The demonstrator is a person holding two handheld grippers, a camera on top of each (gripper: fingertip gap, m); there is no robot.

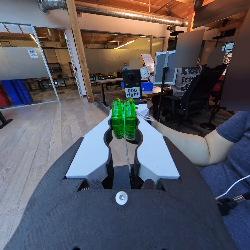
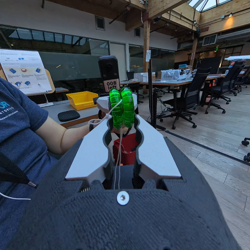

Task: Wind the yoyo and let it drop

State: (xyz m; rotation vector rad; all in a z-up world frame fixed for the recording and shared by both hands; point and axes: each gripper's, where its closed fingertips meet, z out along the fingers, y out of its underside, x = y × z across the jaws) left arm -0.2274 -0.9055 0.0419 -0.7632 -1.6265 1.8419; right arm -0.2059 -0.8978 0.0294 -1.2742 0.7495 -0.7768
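A translucent green yoyo [image 1: 117, 119] sits edge-on between the fingers of my left gripper [image 1: 123, 113], which is shut on it. My right gripper [image 2: 122, 117] faces it from the other side, and its fingertips close on the lower part of the same yoyo [image 2: 127, 108]. A white string [image 2: 119, 155] hangs from the yoyo's groove; it also shows in the left wrist view [image 1: 127, 152]. The string's knotted loop end [image 2: 92, 121] crosses one yoyo half and lies over my right gripper's left finger. One white finger [image 2: 102, 104] of the left gripper shows behind the yoyo.
The person's bare arm [image 2: 60, 135] and blue shirt are close on one side. A red container [image 2: 125, 152] stands below the grippers. A desk [image 2: 56, 108] holds a yellow bin [image 2: 82, 99]. A black pole [image 2: 150, 94], office chairs [image 2: 186, 102] and a seated person [image 1: 186, 81] are nearby on the wooden floor. The tips of both grippers are at nearly the same place.
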